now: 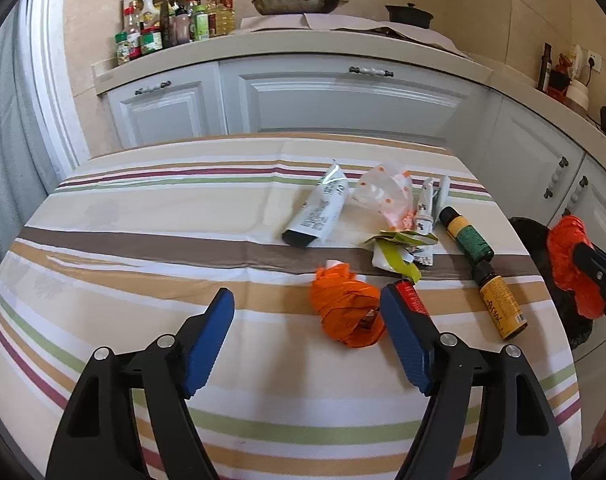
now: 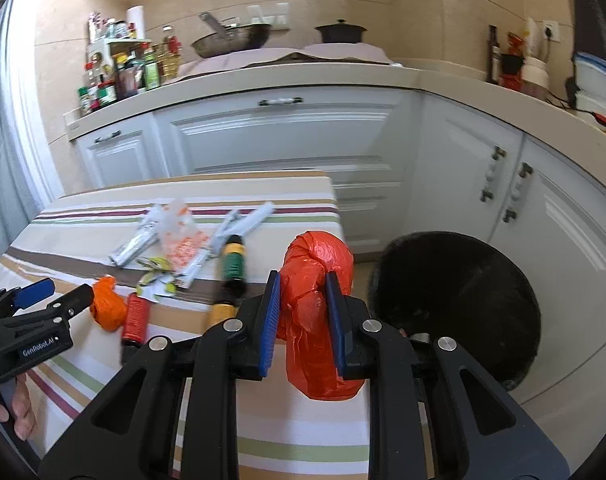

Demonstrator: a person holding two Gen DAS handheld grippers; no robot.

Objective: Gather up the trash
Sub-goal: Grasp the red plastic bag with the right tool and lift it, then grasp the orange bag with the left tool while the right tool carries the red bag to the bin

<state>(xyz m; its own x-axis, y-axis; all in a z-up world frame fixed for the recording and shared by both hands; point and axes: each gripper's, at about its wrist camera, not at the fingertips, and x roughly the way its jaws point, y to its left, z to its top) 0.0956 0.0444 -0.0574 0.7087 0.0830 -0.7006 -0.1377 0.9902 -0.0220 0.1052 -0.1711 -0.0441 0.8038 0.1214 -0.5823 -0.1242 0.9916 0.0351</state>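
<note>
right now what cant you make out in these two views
- Inside of the black bin: right wrist view, too dark to show any contents.
- Label text on the yellow bottle: left wrist view, too small; in the right wrist view it is blurred and partly behind the right gripper.
- Red tube: left wrist view, mostly hidden behind a jaw of the left gripper.
- Lower end of the red-orange bag: partly covered by the jaws.

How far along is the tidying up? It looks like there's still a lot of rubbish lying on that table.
Early on. In hand: the right gripper is shut on a red plastic bag bundle, beside the black bin. The left gripper is open, with an orange bag bundle between its fingers. Left on the striped tablecloth: a white tube, a spotted clear bag, wrappers and small bottles.
</note>
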